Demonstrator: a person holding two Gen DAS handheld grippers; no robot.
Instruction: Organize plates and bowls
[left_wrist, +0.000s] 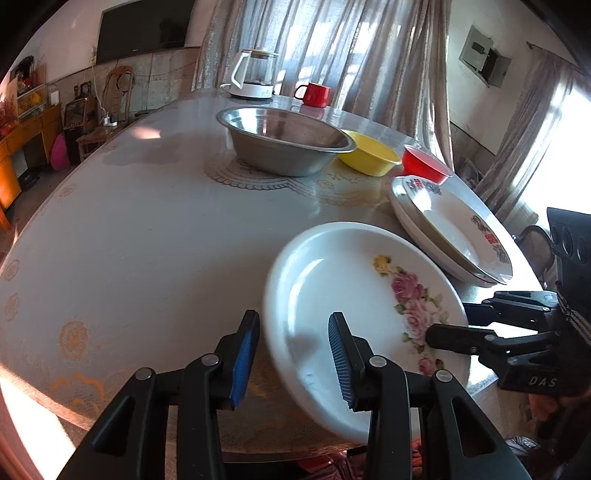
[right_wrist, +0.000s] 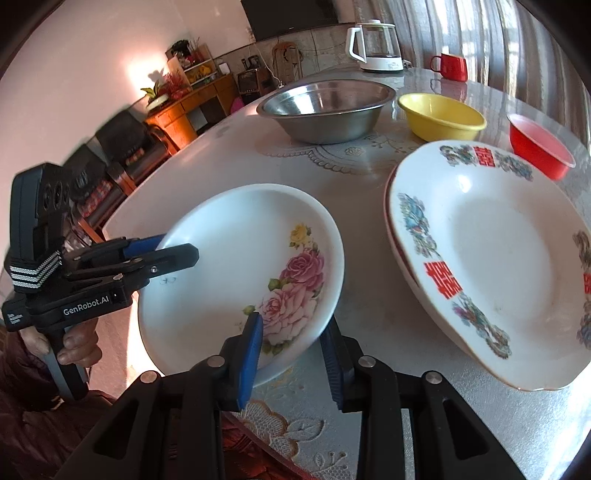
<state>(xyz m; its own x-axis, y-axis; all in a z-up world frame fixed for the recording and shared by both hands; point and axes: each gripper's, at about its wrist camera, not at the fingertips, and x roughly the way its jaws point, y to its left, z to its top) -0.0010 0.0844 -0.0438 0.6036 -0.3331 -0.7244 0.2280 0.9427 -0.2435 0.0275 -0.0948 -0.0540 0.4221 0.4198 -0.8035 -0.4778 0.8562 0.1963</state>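
A white plate with pink roses (left_wrist: 347, 291) (right_wrist: 236, 266) is lifted and tilted near the table's front edge. My left gripper (left_wrist: 293, 354) straddles its left rim with a wide gap between the fingers. My right gripper (right_wrist: 291, 350) straddles its opposite rim, also with a gap. Each gripper shows in the other's view: the right one (left_wrist: 454, 334), the left one (right_wrist: 177, 249). A stack of white plates with red and blue patterns (left_wrist: 454, 229) (right_wrist: 491, 258) lies to the right. A steel bowl (left_wrist: 284, 138) (right_wrist: 325, 110), a yellow bowl (left_wrist: 369, 153) (right_wrist: 439, 114) and a red bowl (left_wrist: 424, 164) (right_wrist: 539, 146) stand behind.
A white-based glass kettle (left_wrist: 255, 74) (right_wrist: 376, 46) and a red mug (left_wrist: 316, 94) (right_wrist: 450, 66) stand at the table's far side. The round table (left_wrist: 147, 221) has a patterned cover. Chairs and an orange cabinet (right_wrist: 181, 110) stand beyond the left edge.
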